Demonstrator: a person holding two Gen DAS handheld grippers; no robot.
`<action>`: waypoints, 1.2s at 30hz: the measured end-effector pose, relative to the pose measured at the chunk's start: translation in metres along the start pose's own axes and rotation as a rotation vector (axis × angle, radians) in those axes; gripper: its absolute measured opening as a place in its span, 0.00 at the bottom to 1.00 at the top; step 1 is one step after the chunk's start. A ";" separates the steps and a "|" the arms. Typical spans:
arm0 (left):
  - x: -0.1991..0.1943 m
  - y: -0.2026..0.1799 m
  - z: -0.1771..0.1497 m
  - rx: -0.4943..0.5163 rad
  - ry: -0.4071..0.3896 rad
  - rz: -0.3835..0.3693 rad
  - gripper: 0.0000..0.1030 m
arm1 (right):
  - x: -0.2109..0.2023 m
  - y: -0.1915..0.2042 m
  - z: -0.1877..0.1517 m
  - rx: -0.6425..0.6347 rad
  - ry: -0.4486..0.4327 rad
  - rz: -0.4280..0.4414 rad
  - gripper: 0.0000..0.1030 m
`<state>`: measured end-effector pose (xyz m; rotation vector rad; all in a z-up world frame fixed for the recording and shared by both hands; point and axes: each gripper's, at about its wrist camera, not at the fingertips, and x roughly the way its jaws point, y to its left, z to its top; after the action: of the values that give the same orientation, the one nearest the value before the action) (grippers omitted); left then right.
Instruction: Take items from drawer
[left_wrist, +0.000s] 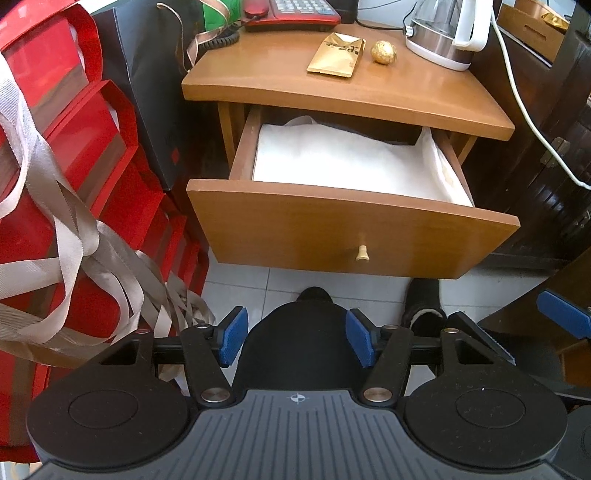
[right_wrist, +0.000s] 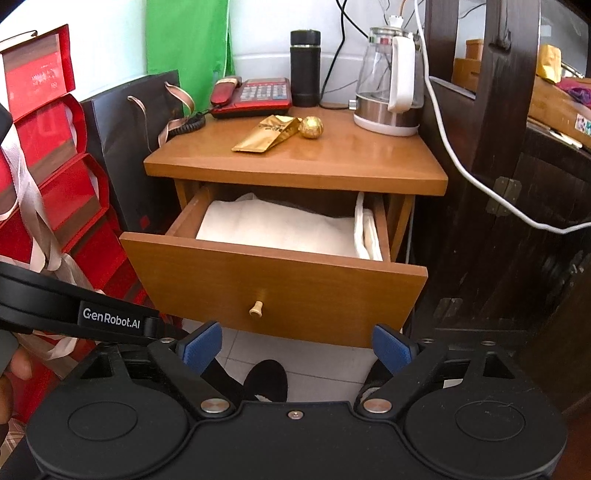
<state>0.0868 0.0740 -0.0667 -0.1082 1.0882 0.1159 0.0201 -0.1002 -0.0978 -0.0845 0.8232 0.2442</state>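
Red glossy gift boxes (left_wrist: 74, 155) with grey ribbons crowd the left edge; the pulled-out honey-coloured wooden drawer (right_wrist: 273, 280) holds only folded white cloth (right_wrist: 280, 229); a flat gold foil pouch (right_wrist: 267, 134) and gold foil ball (right_wrist: 311, 127) lie on top; the left gripper (left_wrist: 295, 341) and right gripper (right_wrist: 295, 349) hang apart, empty, before the drawer front.

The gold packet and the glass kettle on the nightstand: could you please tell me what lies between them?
A gold foil ball sits between the gold packet and the glass kettle, touching the packet's end, clearest in the right wrist view.
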 end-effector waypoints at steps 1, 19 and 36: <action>0.001 0.000 0.000 -0.001 0.003 -0.001 0.60 | 0.001 0.000 0.000 0.001 0.003 -0.001 0.85; 0.020 -0.003 0.010 0.015 0.034 0.004 0.60 | 0.014 -0.007 0.001 0.022 0.031 -0.020 0.85; 0.034 -0.007 0.021 0.029 0.048 0.010 0.60 | 0.026 -0.014 0.005 0.038 0.048 -0.037 0.85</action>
<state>0.1216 0.0716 -0.0870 -0.0800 1.1378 0.1068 0.0444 -0.1079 -0.1136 -0.0702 0.8725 0.1927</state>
